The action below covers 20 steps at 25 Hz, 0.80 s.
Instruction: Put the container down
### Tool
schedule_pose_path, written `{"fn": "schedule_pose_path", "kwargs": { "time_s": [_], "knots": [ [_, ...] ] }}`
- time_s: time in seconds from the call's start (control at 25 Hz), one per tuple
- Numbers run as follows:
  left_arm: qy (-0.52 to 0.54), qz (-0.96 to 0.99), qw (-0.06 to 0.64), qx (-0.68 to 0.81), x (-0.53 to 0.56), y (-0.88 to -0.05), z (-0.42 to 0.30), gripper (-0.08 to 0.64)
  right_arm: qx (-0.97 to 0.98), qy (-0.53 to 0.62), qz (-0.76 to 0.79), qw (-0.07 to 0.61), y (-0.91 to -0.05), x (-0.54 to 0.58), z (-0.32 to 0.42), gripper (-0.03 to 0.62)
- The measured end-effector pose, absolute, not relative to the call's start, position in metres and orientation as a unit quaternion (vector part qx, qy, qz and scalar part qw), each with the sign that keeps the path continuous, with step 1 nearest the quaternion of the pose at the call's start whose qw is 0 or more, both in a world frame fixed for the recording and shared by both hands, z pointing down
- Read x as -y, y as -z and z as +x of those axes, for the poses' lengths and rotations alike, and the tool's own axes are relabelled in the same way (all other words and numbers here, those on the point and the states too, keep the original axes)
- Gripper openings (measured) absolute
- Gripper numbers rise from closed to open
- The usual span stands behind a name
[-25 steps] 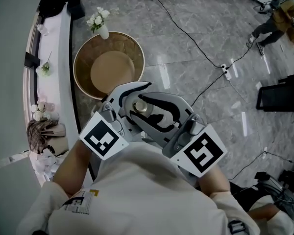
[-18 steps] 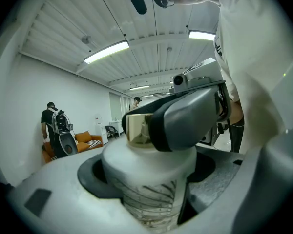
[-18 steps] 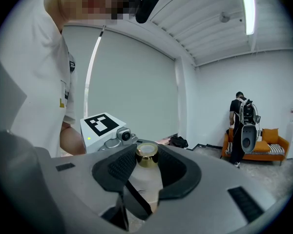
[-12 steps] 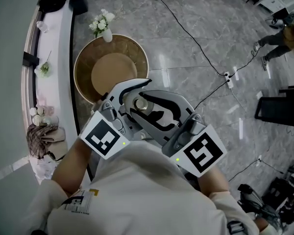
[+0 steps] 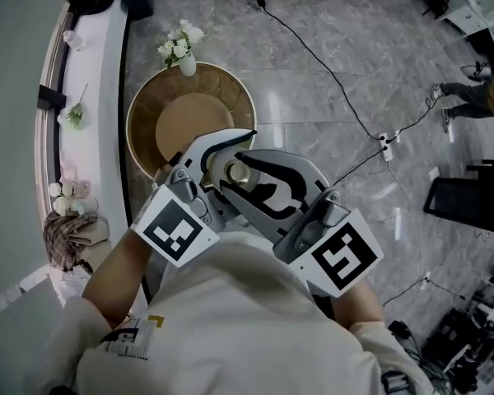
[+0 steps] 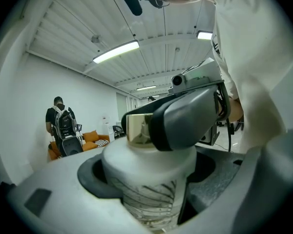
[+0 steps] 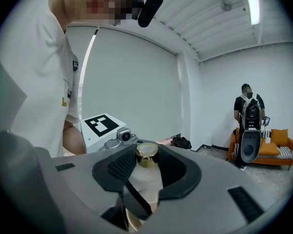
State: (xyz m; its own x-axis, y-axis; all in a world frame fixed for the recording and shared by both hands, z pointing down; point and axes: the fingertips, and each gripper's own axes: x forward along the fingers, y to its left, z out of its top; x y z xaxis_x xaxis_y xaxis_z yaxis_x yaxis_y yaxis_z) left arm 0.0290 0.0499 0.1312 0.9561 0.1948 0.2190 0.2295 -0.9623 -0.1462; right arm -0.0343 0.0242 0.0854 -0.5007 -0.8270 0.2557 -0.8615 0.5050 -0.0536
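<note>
Jaws of the left gripper (image 6: 147,182) were clamped on the body of the white line-patterned container with a gold cap (image 6: 145,164) while the right gripper (image 7: 146,172) closed round its neck, seemingly to steady it upright, held aloft near the round brown table (image 5: 144,109), not yet set down.

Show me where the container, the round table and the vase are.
container (image 6: 146,162): left gripper view, on its white shoulder below the gold cap.
table (image 5: 177,126): head view, on the bare tan middle of its top.
vase (image 5: 187,64): head view, on its white body.
</note>
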Motion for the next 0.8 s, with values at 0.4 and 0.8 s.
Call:
{"fn": "schedule_pose_path", "kwargs": {
  "time_s": [0.4,0.8],
  "knots": [
    [0.094,-0.991,0.078,0.053,-0.018,-0.134,0.036,0.348,0.884,-0.080,0.448,0.111,-0.089,0.002,-0.031,0.135],
    [0.114,-0.990,0.070,-0.049,0.009,-0.150,0.085,0.348,0.924,-0.084,0.356,0.113,-0.103,0.016,0.017,0.135]
  ]
}}
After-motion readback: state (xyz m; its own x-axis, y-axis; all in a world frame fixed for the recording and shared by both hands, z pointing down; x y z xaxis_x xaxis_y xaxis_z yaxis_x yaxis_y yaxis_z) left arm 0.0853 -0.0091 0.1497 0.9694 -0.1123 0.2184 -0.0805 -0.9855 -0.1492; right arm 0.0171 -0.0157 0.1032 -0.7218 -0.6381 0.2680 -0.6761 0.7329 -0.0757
